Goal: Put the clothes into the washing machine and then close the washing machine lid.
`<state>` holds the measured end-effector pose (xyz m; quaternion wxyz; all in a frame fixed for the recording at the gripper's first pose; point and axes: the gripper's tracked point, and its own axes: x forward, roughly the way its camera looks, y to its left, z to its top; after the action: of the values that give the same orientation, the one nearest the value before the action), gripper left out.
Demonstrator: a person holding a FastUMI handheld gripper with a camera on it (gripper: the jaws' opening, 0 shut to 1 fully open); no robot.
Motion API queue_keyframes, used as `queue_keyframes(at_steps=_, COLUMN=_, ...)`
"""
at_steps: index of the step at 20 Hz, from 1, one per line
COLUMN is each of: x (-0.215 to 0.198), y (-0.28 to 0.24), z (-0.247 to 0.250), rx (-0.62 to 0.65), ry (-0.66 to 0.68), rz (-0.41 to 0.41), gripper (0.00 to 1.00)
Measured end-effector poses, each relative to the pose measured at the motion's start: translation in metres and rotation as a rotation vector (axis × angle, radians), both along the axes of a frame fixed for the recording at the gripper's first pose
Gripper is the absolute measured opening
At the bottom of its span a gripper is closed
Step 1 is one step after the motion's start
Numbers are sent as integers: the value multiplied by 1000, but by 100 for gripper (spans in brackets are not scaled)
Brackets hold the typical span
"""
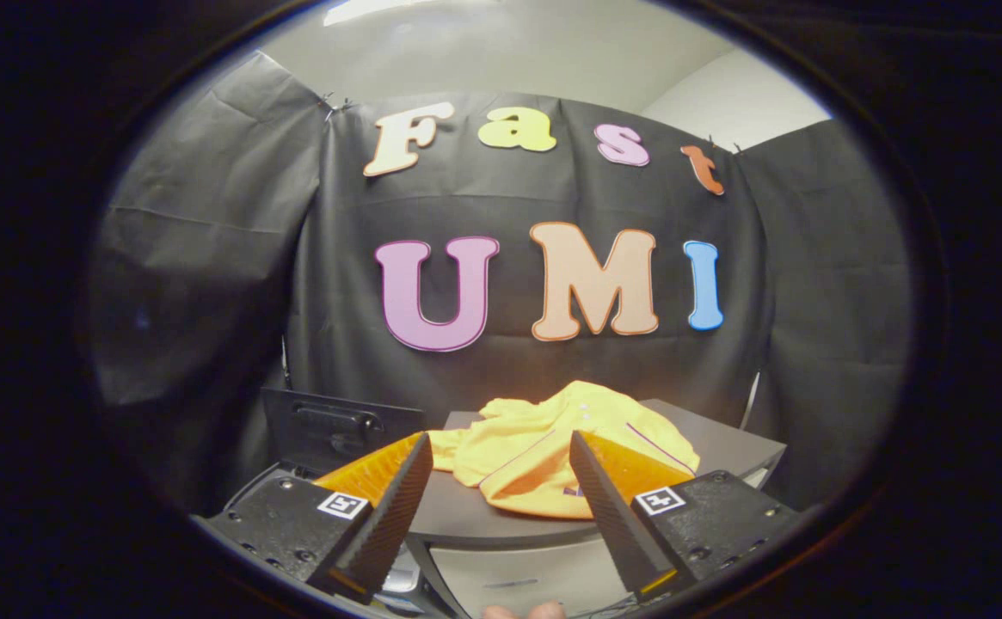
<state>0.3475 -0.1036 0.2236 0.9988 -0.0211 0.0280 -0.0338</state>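
Nearest of all, a fingertip or two of the person's hand (522,611) peeks in below the gripper (501,507), whose two fingers are spread wide apart with nothing between them, each finger carrying a small square marker on its base. Under the left finger, close in, lies part of a pale appliance surface that is too cut off to identify with certainty. Between and just ahead of the fingers runs the rounded front edge of a dark bench (466,516), with a lighter panel showing beneath that edge. On the bench, just beyond the fingertips and a little toward the right finger, lies the yellow garment (544,438), crumpled in a loose heap with a thin dark stripe across it and a few small pale buttons near its top; the right finger overlaps its near edge in the view, though whether it touches cannot be told. Beyond the left finger, beside the bench, a dark lid (337,425) with a recessed handle stands raised upright. Farthest back hangs the black cloth wall (208,258) of the booth, creased and pinned at its top
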Motion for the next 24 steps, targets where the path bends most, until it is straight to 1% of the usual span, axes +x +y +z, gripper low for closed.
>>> queue_keyframes(at_steps=2, x=14, y=-14, z=-3, rx=-47, ry=19, rz=-20, gripper=97)
queue_keyframes(at_steps=4, x=29, y=-34, z=-15, rx=-82, ry=67, rz=-54, gripper=97)
queue_keyframes(at_steps=6, x=44, y=-47, z=-21, rx=-62, ry=93, rz=-83, gripper=98)
queue_keyframes(at_steps=9, x=55, y=-62, z=-33, rx=-31, ry=134, rz=-129, gripper=98)
queue_keyframes(at_steps=15, x=74, y=-63, z=-58, rx=-118, ry=254, rz=-116, gripper=98)
queue_keyframes(at_steps=19, x=81, y=-65, z=-74, rx=-99, ry=318, rz=-103, gripper=95)
queue_keyframes(at_steps=21, x=82, y=-67, z=-75, rx=-71, ry=315, rz=-98, gripper=89)
queue_keyframes(at_steps=23, x=84, y=-71, z=-74, rx=-75, ry=321, rz=-116, gripper=75)
queue_keyframes(at_steps=24, x=87, y=-71, z=-72, rx=-84, ry=325, rz=-118, gripper=60)
